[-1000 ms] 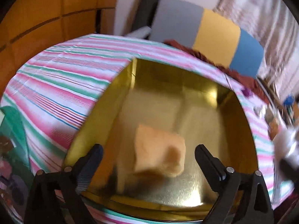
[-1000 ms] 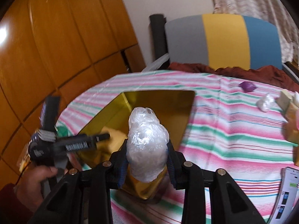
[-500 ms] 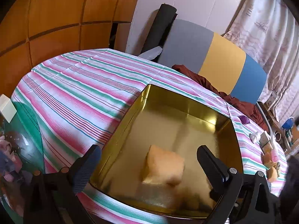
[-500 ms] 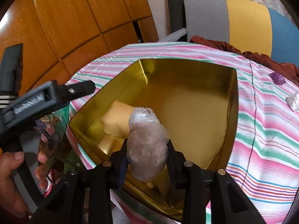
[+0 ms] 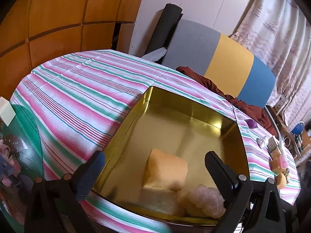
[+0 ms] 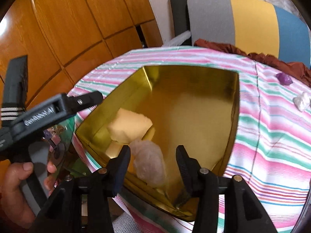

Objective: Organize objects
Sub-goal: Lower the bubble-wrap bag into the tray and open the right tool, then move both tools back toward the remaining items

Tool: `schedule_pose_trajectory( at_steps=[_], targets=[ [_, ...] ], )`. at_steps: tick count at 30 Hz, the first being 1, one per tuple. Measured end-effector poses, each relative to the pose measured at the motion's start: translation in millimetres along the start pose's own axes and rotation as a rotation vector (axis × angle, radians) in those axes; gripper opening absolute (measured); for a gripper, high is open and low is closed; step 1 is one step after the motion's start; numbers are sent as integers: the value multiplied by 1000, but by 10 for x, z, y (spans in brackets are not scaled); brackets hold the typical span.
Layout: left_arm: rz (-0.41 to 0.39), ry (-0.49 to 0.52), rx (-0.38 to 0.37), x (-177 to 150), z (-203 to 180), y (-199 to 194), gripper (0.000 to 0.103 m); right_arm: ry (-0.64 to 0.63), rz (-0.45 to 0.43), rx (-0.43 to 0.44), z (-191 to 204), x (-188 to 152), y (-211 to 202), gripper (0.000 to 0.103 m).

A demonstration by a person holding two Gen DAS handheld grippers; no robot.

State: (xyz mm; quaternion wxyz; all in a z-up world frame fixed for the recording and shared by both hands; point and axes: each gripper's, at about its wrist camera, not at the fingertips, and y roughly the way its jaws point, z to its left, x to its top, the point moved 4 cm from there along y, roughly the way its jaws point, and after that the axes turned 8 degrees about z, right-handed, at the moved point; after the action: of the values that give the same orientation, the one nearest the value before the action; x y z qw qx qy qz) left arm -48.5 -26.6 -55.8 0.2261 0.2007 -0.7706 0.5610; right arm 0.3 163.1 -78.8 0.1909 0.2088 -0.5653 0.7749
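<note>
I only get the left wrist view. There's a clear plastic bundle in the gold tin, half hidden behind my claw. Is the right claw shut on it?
Observer: No. The right claw is open, and the plastic bundle lies on the floor of the gold tin, between the claw's fingers.
Operator: Is it centred between them?
Observer: No. It sits close to the claw's left finger, with a clear gap on the right side.
Operator: Where does my left claw sit, seen from there?
Observer: The left claw shows side-on, and its visible tip is by the tin's left rim. It is not down inside the tin.
</note>
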Motion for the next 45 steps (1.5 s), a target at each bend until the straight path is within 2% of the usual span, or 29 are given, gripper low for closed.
schedule_pose_trajectory(
  at_steps=[5,12,22,35,39,45],
  targets=[
    [8,27,-14,-19,-122,7,103,8,-70,-44,-66,33,-238,49],
    [32,68,-49,-72,-351,51,103,65,-130,-104,-365,112,-488,49],
    [73,193,-121,-228,-911,49,103,272,-171,-228,-1181,-15,-831,49],
    [131,372,-239,-527,-1824,23,103,471,-188,-367,-2183,-522,-1256,49],
    [149,423,-266,-617,-2020,20,103,548,-187,-438,-2576,-787,-1436,49],
    [186,460,-293,-769,-2225,51,103,659,-195,-499,-3129,-1087,-1647,52]
  ],
)
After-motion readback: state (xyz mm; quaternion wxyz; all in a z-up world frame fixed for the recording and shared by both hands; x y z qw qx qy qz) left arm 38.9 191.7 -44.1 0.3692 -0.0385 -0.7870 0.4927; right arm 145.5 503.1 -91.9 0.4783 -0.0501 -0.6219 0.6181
